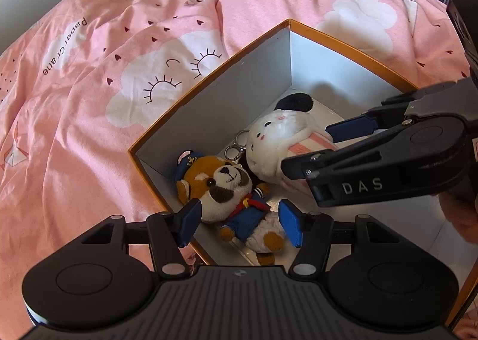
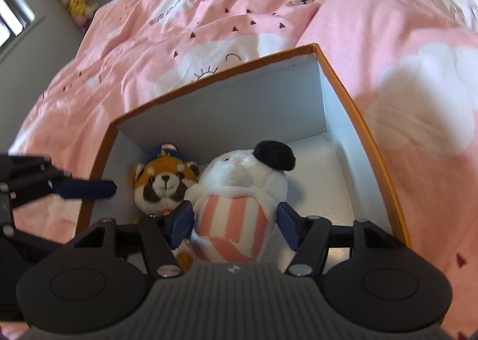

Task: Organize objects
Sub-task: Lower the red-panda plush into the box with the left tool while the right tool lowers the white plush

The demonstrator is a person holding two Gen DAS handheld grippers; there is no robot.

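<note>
I see the bed (image 1: 89, 101) filling most of both views, under a pink duvet printed with white clouds, small dark hearts and the words "Paper Crane". On it sits an open box (image 1: 209, 77), orange outside and pale inside, with one corner pointing away from my left camera.

Two plush toys lie on the box floor, touching each other. The bigger one is a white plush (image 2: 239, 190) with a black ear and a pink-and-white striped body; a metal key ring shows beside its head in the left view. The smaller is a red panda plush (image 1: 227, 190) in a blue sailor cap and jacket with a red neckerchief, lying on its back against the box wall.

My right tool (image 2: 234, 225) is tilted down into the box, its blue pads standing either side of the striped body, open and not pressing it as far as I can tell. My left tool (image 1: 239, 223) is likewise parted, one pad at the box wall beside the panda's head and the other past its legs, gripping nothing. No earlier view lets me judge motion.
</note>
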